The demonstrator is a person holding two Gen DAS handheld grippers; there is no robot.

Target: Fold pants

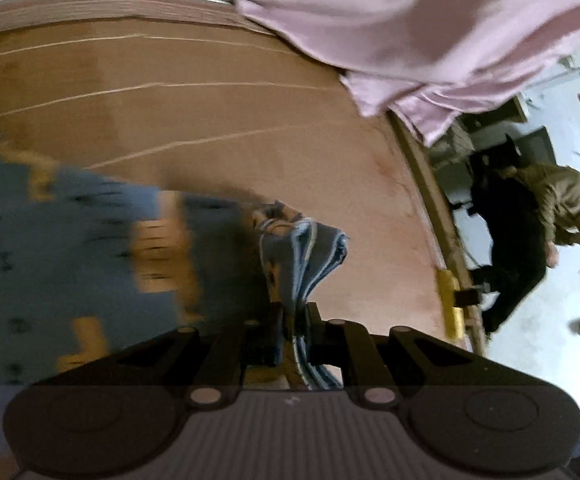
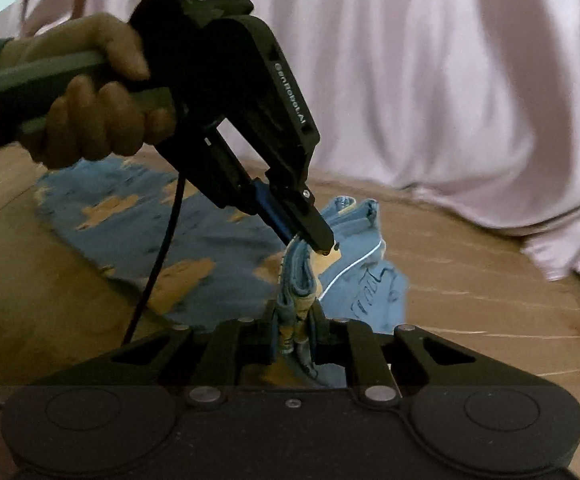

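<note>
Table: a wide brown wooden table [image 1: 218, 120] carries everything; all places below are given from it.
Pink cloth: a pale pink cloth [image 2: 429, 80] hangs over the table's far edge, and its lower folds lie on the top just beyond the pants.
Pants: the blue pants with tan patches [image 2: 194, 248] lie spread across the table's middle, one bunched edge lifted clear of the top.
Left gripper: the left gripper [image 2: 309, 236], held in a hand [image 2: 98, 120], hangs above the table with its fingers closed on that raised edge.
Right gripper: the right gripper [image 2: 291, 320] sits lower, nearer the table's near side, its fingers clamped on the same bunched edge.
Cable: a black cable [image 2: 158, 256] droops from the left gripper across the spread fabric.
Bystander: a person [image 1: 549, 208] crouches on the floor beyond the table's side edge, well apart.
Risk: the two grips sit very close together, so I judge the wide loose part may drag and fold crooked.
Risk: the cable could snag the fabric, or the pink cloth get caught in the fold.
</note>
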